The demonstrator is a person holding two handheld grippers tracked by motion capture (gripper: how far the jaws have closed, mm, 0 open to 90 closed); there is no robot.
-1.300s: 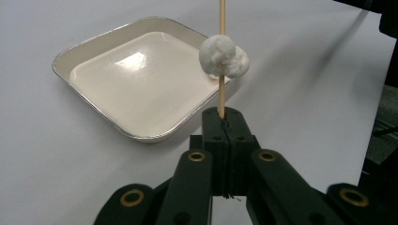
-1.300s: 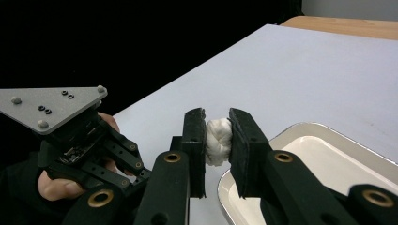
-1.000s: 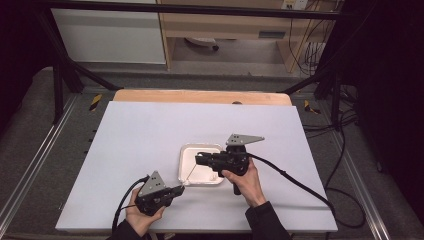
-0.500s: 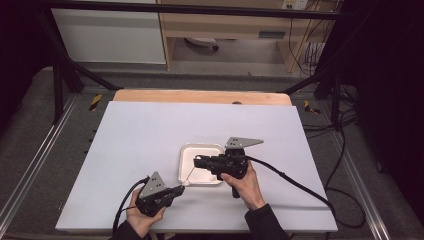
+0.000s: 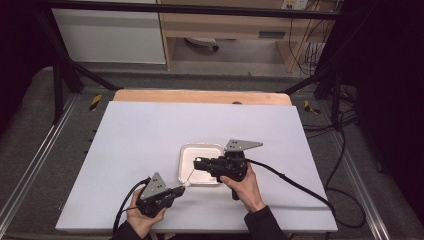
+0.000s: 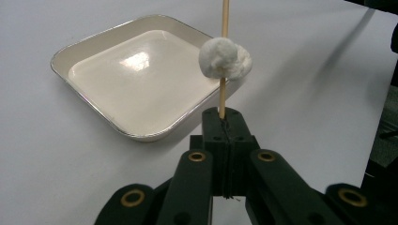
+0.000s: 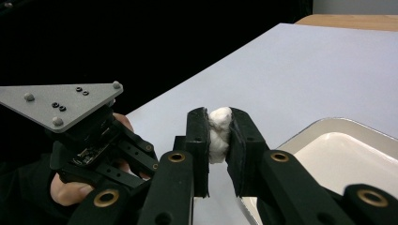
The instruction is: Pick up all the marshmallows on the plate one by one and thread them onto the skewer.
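- Skewer (image 6: 224, 56) sits clamped in left gripper (image 6: 224, 117): left gripper view has both jaws pressed flat together w/ thin wooden stick rising straight out from between the tips.
- Same view: white marshmallow (image 6: 225, 57) threaded on stick, a little way above jaw tips, not touching them. Square white tray (image 6: 84, 101) lies ahead & to left of jaws on white table (image 6: 305, 93), apart from stick.
- Right gripper view gives what the others lack: right gripper (image 7: 219, 136) squeezing a white marshmallow (image 7: 219, 131) between its pads, soft piece bulging slightly above jaw tops. So right = clenched on marshmallow.
- Same view: tray (image 7: 347, 154) low & to right of those jaws, rim near right jaw. Left gripper's grey plate (image 7: 61, 105) and hand (image 7: 70, 190) sit left of jaws, close by.
- Can't tell from that view whether the pinched piece is the one on the stick; skewer hidden there.
- High view gives layout: left gripper (image 5: 177, 191) low, near table's front edge, tips aimed right/up toward tray (image 5: 187, 167); stick (image 5: 191, 175) as thin pale line running from its tips toward right gripper (image 5: 198, 163).
- Right gripper in high view lies over tray's right part, jaws pointing left, just beyond the stick's far end.
- Pose: left hand (image 5: 142, 215) wraps gripper body from below, forearm entering at bottom edge. Right hand (image 5: 245, 185) grips handle from behind, forearm angled in from lower right, black cable (image 5: 295, 182) trailing off right across table.
- Grippers near each other, tips facing.
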